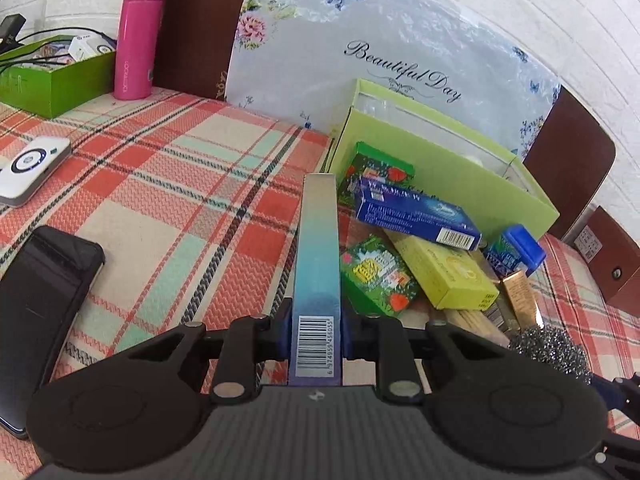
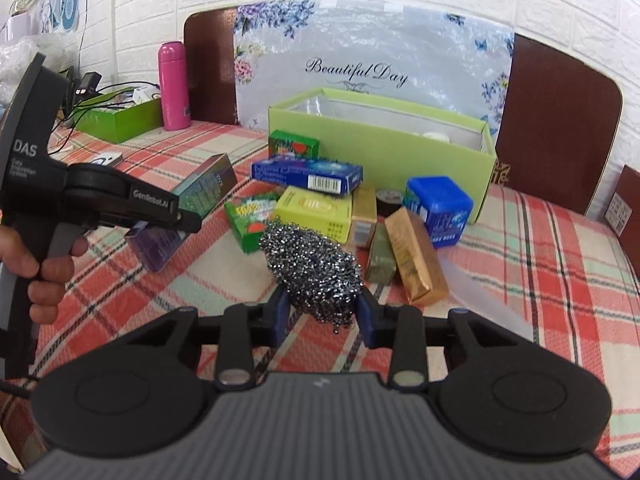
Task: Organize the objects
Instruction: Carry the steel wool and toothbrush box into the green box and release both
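The right gripper's (image 2: 322, 312) fingers pinch a springy steel scourer (image 2: 314, 268) above the tabletop (image 2: 540, 280), the left gripper's (image 1: 316, 330) clamp a slim box (image 1: 316, 248); either could slip short of the green box (image 2: 380, 148).

Small boxes (image 2: 307, 177) before open box (image 2: 380, 152) on table (image 2: 540, 248)

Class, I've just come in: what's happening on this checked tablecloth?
A person is tidying with a handheld gripper in each hand. The left gripper has its jaws shut on a long blue-to-purple box. The right gripper has its jaws shut on a steel wool scourer. More small boxes lie piled before an open light green box, not yet put away.
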